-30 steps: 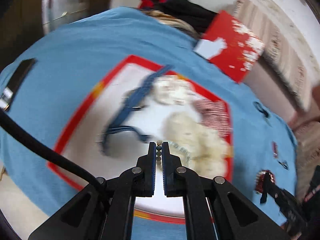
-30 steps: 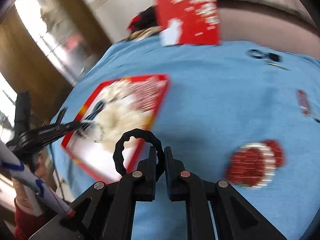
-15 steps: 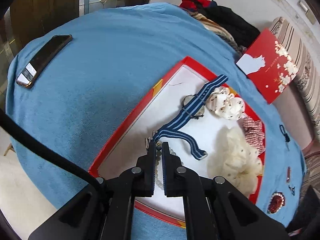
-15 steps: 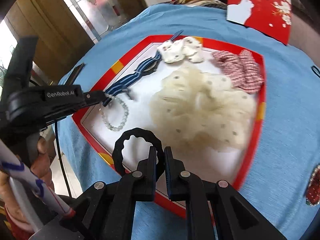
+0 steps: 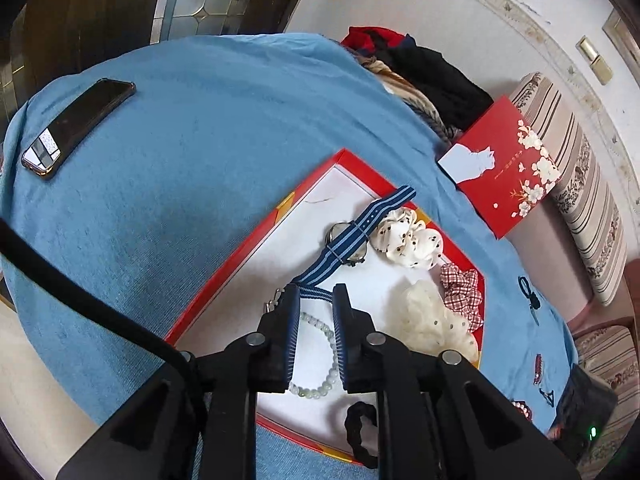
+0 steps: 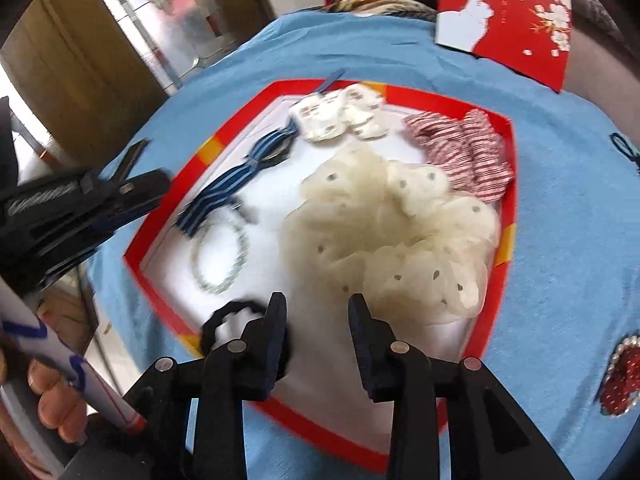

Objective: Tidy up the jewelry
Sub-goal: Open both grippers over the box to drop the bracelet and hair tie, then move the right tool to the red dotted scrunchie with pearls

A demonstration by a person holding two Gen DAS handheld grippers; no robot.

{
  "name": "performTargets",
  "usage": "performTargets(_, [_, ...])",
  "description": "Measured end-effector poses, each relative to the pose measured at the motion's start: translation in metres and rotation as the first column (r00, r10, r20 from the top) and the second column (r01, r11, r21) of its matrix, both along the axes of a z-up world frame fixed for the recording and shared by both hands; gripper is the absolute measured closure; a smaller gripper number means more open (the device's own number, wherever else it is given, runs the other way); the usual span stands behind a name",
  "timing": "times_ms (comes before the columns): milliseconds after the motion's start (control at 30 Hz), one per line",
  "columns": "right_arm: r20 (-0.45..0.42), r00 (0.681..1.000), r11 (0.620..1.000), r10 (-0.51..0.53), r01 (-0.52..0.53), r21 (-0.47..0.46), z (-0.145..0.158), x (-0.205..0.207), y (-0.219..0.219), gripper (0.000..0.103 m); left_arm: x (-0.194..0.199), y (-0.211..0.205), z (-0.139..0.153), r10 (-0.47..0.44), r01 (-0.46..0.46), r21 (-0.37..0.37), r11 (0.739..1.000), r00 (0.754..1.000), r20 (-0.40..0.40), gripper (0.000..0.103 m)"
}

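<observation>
Nearest my right fingers (image 6: 317, 312), spread wide, the black wavy hair ring (image 6: 224, 326) lies in the red-rimmed white tray (image 6: 505, 184); my left fingers (image 5: 316, 304) stand part open over the pale green bead bracelet (image 5: 328, 344). Both drops look done. Next I'd fetch the red heart brooch (image 6: 622, 378) from the blue cloth beyond.

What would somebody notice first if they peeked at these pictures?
Probably the shallow red-rimmed tray with a white floor on the blue cloth, and the big fluffy cream dotted scrunchie filling its middle. Next, the pale green bead bracelet lying in the tray between the fingers of the open left gripper, and the black wavy hair tie near the tray's front edge, beside the open right gripper.
</observation>
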State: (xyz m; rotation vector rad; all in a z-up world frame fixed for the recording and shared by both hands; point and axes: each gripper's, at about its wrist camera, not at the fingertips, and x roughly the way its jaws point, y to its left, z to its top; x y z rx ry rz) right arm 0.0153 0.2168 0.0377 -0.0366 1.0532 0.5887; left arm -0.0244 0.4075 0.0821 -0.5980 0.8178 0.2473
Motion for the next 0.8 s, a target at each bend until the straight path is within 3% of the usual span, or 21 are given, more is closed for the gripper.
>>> performTargets(100, [0.019,0.999,0.999,-0.038,0.038,-0.03,0.0,0.012,-0.007,0.068,0.0,-0.002,0.0,-0.003,0.003,0.004,1.0,1.0,0.004,0.088])
performTargets(333, [0.065,0.996,0.998,-0.055,0.053,0.031,0.032,-0.002,-0.045,0.066,0.005,-0.015,0.002,-0.028,0.028,0.047,0.999,1.0,0.001,0.087])
performTargets(467, [0.116,0.989,0.996,-0.091,0.089,0.017,0.049,-0.019,-0.082,0.061,0.006,-0.029,0.005,-0.053,0.053,0.096,0.994,0.999,0.0,0.074])
performTargets(800, [0.091,0.965,0.969,-0.247,0.245,0.026,0.04,-0.039,-0.178,0.061,0.01,-0.064,0.007,-0.115,0.115,0.173,0.978,0.993,-0.01,0.072])
